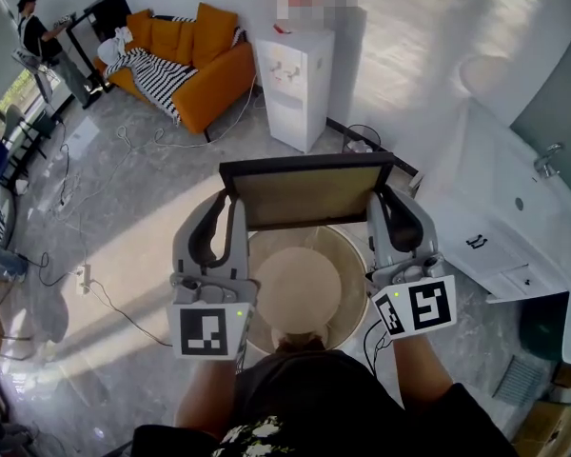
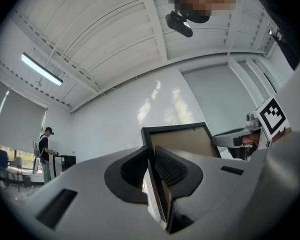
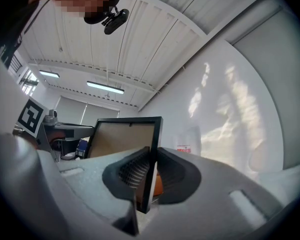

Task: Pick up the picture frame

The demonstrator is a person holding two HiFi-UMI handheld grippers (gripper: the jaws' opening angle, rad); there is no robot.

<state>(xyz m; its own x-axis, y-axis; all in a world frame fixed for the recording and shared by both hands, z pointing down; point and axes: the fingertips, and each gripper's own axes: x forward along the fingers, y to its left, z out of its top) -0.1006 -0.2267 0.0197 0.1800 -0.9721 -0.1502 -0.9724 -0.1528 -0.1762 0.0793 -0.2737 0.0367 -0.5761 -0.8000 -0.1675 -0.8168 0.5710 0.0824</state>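
Note:
The picture frame [image 1: 305, 190], black-edged with a brown back facing me, hangs level in front of me above a round table. My left gripper [image 1: 236, 209] is shut on the frame's left edge and my right gripper [image 1: 376, 205] is shut on its right edge. In the left gripper view the frame [image 2: 182, 140] stands upright, its edge pinched between the ribbed pads of the left gripper [image 2: 152, 166]. The right gripper view shows the frame [image 3: 122, 139] the same way, its edge clamped in the right gripper [image 3: 149, 171]. Both grippers point slightly upward.
Below the frame stands a round beige table [image 1: 300, 288]. Behind it are a white water dispenser [image 1: 295, 84] and an orange sofa [image 1: 186, 55]. A white cabinet with a sink [image 1: 514, 208] fills the right side. A person [image 1: 38, 36] stands far left; cables lie on the floor.

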